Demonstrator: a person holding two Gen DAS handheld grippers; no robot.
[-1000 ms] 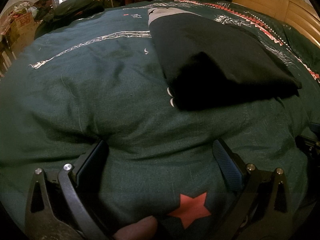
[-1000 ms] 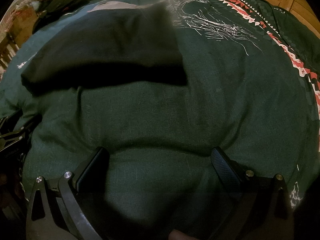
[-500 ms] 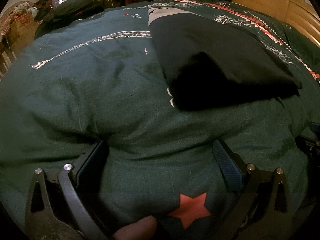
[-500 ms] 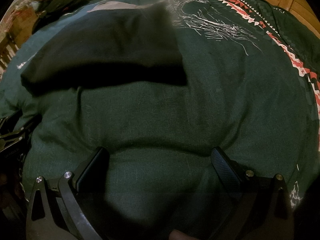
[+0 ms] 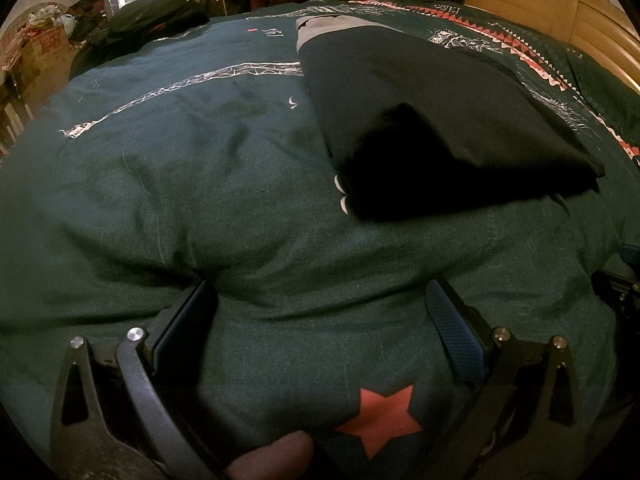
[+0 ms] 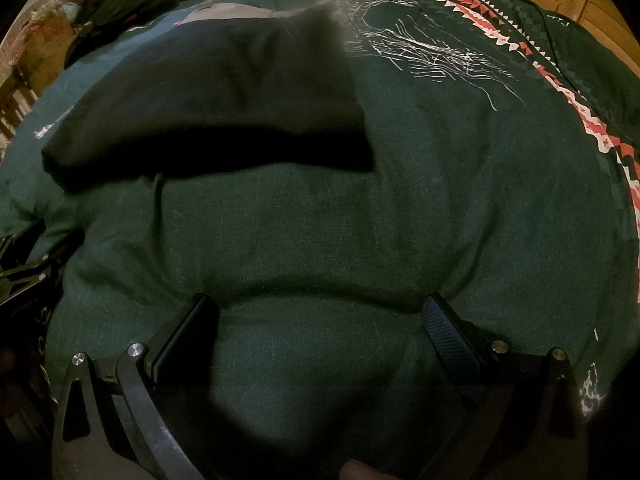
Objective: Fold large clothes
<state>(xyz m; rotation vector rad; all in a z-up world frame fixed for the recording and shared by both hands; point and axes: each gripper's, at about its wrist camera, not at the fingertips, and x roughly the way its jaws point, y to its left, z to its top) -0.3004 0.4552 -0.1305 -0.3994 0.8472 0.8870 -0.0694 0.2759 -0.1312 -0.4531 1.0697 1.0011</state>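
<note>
We see a dark green quilted bedspread (image 5: 192,184) with white line prints, a red star and a red-white zigzag border covering the bed. The folded black garment (image 5: 440,120) with a grey end lies at one o'clock, apart from our left gripper (image 5: 320,304), and at eleven o'clock from our right gripper (image 6: 320,312). Both grippers press into the bedspread, spread wide, empty. Cluttered cardboard boxes (image 5: 36,52) stand at ten o'clock, a wooden headboard (image 5: 560,12) at two.

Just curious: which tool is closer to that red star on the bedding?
Left. The left tool straddles the red star, which lies between its fingers; the right tool shows no star nearby.
</note>
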